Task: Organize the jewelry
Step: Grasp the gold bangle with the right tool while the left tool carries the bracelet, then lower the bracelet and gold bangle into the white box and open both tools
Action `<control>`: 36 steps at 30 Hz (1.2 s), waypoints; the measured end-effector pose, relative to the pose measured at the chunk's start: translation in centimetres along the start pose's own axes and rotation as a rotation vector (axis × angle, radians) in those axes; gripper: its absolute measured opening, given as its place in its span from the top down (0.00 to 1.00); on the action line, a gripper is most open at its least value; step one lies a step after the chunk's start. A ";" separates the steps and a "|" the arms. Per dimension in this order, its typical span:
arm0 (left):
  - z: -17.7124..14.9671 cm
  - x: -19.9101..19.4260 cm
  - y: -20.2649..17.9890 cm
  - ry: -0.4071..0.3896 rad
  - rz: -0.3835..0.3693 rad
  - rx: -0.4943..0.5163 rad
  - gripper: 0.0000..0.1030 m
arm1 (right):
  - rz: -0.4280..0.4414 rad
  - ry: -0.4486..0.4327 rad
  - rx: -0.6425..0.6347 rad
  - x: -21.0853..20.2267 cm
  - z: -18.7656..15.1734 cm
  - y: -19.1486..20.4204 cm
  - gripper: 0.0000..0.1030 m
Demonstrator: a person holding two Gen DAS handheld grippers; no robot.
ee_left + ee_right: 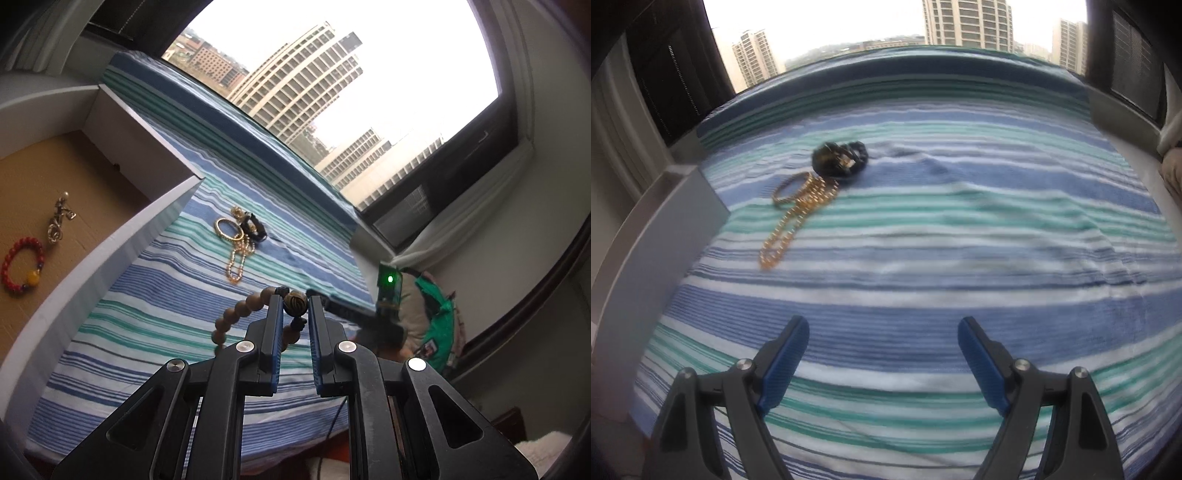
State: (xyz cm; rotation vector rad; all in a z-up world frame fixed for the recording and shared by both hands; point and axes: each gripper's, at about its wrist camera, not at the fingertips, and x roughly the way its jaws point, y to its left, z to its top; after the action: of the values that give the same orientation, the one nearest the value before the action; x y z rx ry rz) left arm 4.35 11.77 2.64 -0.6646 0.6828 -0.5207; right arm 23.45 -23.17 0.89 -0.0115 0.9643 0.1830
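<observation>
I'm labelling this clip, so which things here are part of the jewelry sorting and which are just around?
Job:
left gripper shut on wooden bead bracelet
right gripper, open
gold chain
gold bangle
black bracelet
red bracelet
white box

Around:
striped cloth
window

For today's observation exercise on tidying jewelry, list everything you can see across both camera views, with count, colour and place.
wooden bead bracelet: one, tan with a dark carved bead, lifted above the cloth, carved bead clamped in the left jaws
gold bead chain: one, gold, on the cloth
gold bangle: one, gold, on the cloth, touching the chain
black bracelet: one, black, on the cloth behind the bangle
red bead bracelet: one, red with a yellow bead, inside the box
silver charm piece: one, silver, inside the box
box: one, white walls, brown floor, left of the cloth
striped cloth: one, blue, green, white
left gripper: black, jaws shut on the bead
right gripper: black, blue pads, jaws open, holding nothing
</observation>
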 end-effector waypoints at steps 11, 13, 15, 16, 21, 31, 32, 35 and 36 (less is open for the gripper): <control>-0.1 -3.2 1.4 -0.030 0.035 -0.055 0.89 | 0.142 0.213 -0.515 13.5 12.0 13.2 0.61; 0.1 -3.8 1.5 -0.036 0.034 -0.059 0.89 | 0.117 0.264 -0.556 15.7 11.9 14.3 0.62; 0.2 -4.6 1.5 -0.046 0.032 -0.056 0.89 | 0.073 0.283 -0.571 17.2 11.9 14.6 0.63; 0.3 -5.0 1.4 -0.053 0.029 -0.056 0.89 | 0.072 0.298 -0.557 17.7 11.9 14.4 0.63; 1.0 -6.3 1.4 -0.081 0.014 -0.063 0.89 | 0.100 0.324 -0.475 18.0 11.4 12.7 0.92; 2.8 -13.2 4.5 -0.223 0.194 -0.096 0.89 | 0.295 0.035 -0.334 4.7 11.0 11.5 0.95; 2.9 -13.9 5.1 -0.236 0.229 -0.103 0.89 | 0.318 0.006 -0.336 3.1 11.2 12.1 0.95; 3.0 -15.2 7.4 -0.259 0.333 -0.130 0.89 | 0.411 -0.062 -0.367 -0.5 11.7 16.0 0.95; 3.0 -15.3 8.2 -0.256 0.354 -0.146 0.89 | 0.440 -0.074 -0.380 -1.2 11.8 17.4 0.95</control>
State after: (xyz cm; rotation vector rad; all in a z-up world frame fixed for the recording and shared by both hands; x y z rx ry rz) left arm -1.90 28.08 4.73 -0.7133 0.5822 -0.0570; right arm 29.59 -5.10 9.85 -0.1416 0.8365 0.7658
